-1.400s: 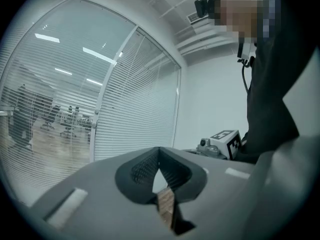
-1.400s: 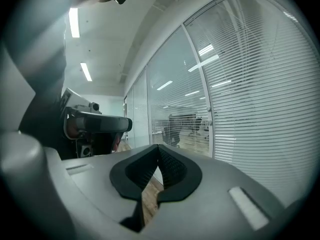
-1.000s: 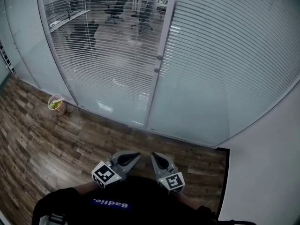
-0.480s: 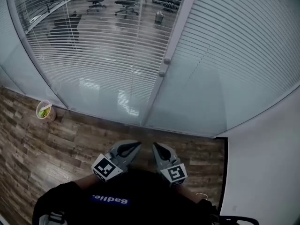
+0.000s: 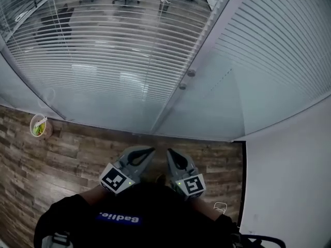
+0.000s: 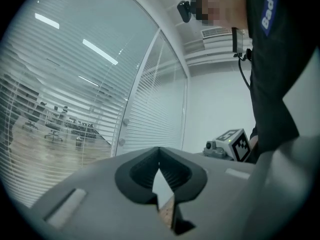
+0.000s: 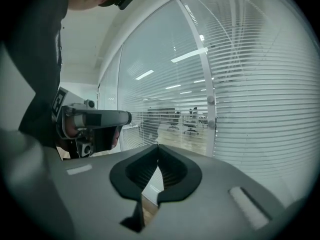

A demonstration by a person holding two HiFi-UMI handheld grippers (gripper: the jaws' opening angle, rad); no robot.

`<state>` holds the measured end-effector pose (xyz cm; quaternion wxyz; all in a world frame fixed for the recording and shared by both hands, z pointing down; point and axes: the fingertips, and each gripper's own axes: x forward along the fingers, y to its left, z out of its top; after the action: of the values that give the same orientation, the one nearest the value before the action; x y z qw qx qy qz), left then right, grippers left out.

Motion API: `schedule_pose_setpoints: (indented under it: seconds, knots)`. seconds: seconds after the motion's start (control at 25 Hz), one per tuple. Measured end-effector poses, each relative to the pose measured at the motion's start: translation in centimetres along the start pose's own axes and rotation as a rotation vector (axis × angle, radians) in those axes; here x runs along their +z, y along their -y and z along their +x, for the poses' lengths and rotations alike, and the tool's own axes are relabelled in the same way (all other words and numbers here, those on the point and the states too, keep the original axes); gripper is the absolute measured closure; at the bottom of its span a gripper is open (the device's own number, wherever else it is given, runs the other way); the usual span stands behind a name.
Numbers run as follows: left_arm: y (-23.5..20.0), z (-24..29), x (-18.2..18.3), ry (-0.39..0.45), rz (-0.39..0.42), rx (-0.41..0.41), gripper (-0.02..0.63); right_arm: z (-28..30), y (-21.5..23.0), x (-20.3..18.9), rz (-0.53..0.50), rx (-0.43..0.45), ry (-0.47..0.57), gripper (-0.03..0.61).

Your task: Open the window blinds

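The window blinds hang behind a glass wall. On the left pane (image 5: 103, 50) the slats stand partly turned and an office shows through; on the right pane (image 5: 279, 50) they are closed and white. Two small round knobs (image 5: 186, 79) sit on the frame post between the panes, seen also as knobs (image 6: 123, 131) and knobs (image 7: 211, 112) in the gripper views. My left gripper (image 5: 151, 151) and right gripper (image 5: 168, 152) are held side by side low before me, well short of the glass. Both are shut with nothing between the jaws (image 6: 159, 156) (image 7: 158, 154).
A paper cup (image 5: 39, 125) with green contents stands on the wood floor (image 5: 62, 159) at the left, by the glass. A white wall (image 5: 289, 180) closes the corner at the right. The person's dark sleeves fill the bottom of the head view.
The glass wall and the post with its knobs have come nearer and loom larger. Both grippers have moved forward towards it, still shut. The cup has slid towards the left edge.
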<state>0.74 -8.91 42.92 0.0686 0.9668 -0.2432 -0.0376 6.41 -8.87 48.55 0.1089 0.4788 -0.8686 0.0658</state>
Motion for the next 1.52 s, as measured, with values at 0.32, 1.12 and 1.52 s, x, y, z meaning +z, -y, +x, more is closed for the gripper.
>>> schedule_pose_setpoints:
  seconds: [0.32,1.12,1.52]
  knots:
    - [-1.3,2.4,-0.8,-0.022,-0.005,0.054,0.614,2.2,4.9,0.1,-0.035,-0.002,0.000,0.575]
    - [-2.8,2.3,-1.5,-0.071,0.050,0.191,0.614,11.0,15.7,4.0,-0.087,-0.173,0.052,0.451]
    - [-4.5,1.6,-1.7,-0.095,0.024,0.195,0.614,15.8,19.6,3.1,-0.082,-0.333,-0.007,0.422]
